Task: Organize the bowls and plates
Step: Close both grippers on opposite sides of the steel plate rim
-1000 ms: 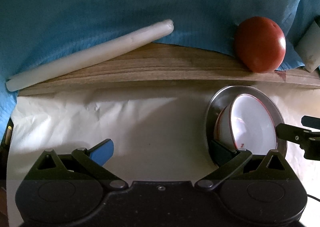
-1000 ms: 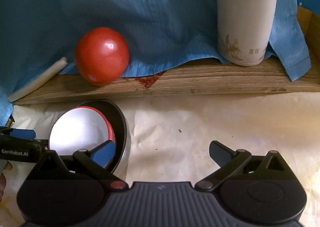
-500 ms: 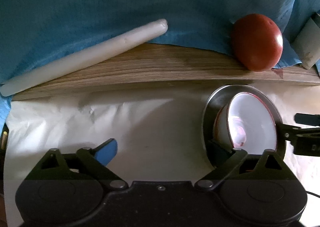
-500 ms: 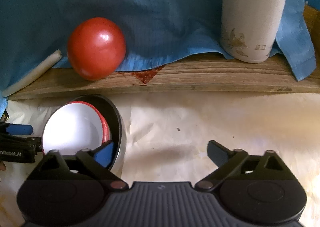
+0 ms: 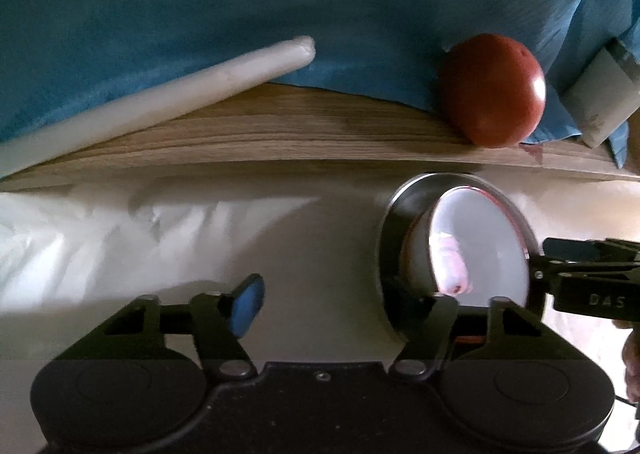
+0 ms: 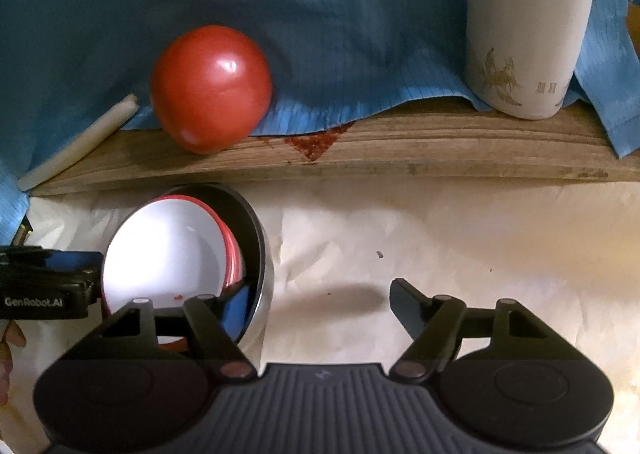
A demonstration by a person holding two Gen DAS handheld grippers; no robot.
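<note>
A white bowl with a red rim [image 5: 480,242] sits tilted inside a steel bowl [image 5: 404,206] on the pale paper; both also show in the right wrist view, the white bowl [image 6: 164,250] inside the steel bowl [image 6: 260,254]. My left gripper [image 5: 332,294] is open, its right finger at the steel bowl's near left rim. My right gripper [image 6: 316,302] is open, its left finger at the steel bowl's right rim. Each gripper's tip shows at the edge of the other's view.
A wooden board [image 6: 400,150] runs along the back under a blue cloth [image 6: 320,14]. On it lie a red tomato [image 6: 210,88], a white rod [image 5: 160,102] and a white tumbler [image 6: 524,34]. Pale paper [image 6: 440,234] covers the table.
Both grippers have closed in on the nested bowls from either side; the bowls now sit nearer each camera. The jaws have stayed open.
</note>
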